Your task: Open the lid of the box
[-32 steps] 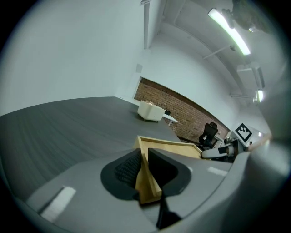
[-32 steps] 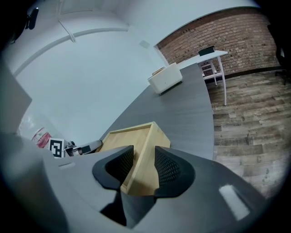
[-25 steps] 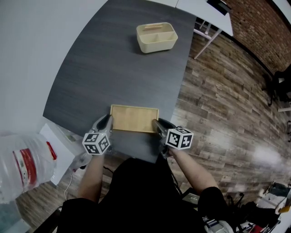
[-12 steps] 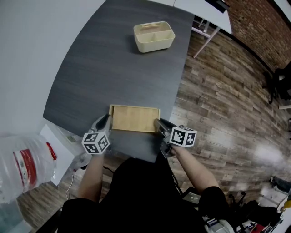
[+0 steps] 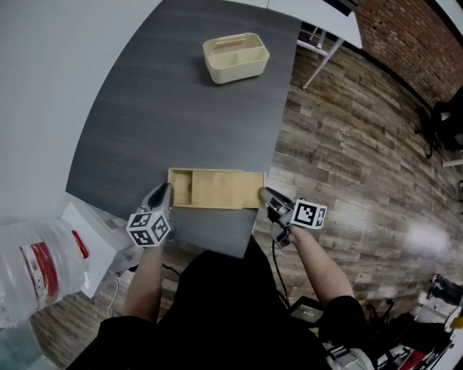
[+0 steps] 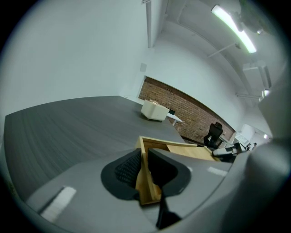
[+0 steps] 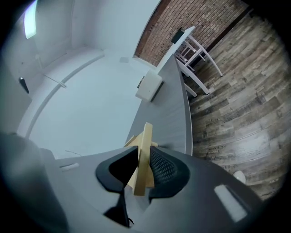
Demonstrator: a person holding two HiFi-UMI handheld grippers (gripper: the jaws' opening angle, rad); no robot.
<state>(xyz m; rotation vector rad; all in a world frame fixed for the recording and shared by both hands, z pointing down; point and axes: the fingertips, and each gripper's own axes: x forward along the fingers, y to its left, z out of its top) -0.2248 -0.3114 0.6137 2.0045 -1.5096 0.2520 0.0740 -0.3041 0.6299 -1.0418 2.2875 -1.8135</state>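
A flat wooden box (image 5: 180, 189) lies at the near edge of the dark grey table (image 5: 173, 115). Its sliding lid (image 5: 226, 189) is drawn to the right, past the table's edge, baring the box's left end. My left gripper (image 5: 165, 192) is shut on the box's left end wall (image 6: 146, 150), which stands between the pads in the left gripper view. My right gripper (image 5: 266, 196) grips the lid's right end. In the right gripper view the lid's edge (image 7: 145, 145) sits between the pads, and the jaws are closing on it.
A cream two-compartment caddy (image 5: 235, 56) stands at the table's far end. A large plastic water bottle (image 5: 32, 267) and a white box (image 5: 87, 227) are on the floor at left. Wood floor (image 5: 354, 144) lies to the right, with a white table (image 5: 318, 14) beyond.
The right gripper has moved to the right and drawn the lid with it, so the box's left end now shows open. The left gripper has kept its hold.
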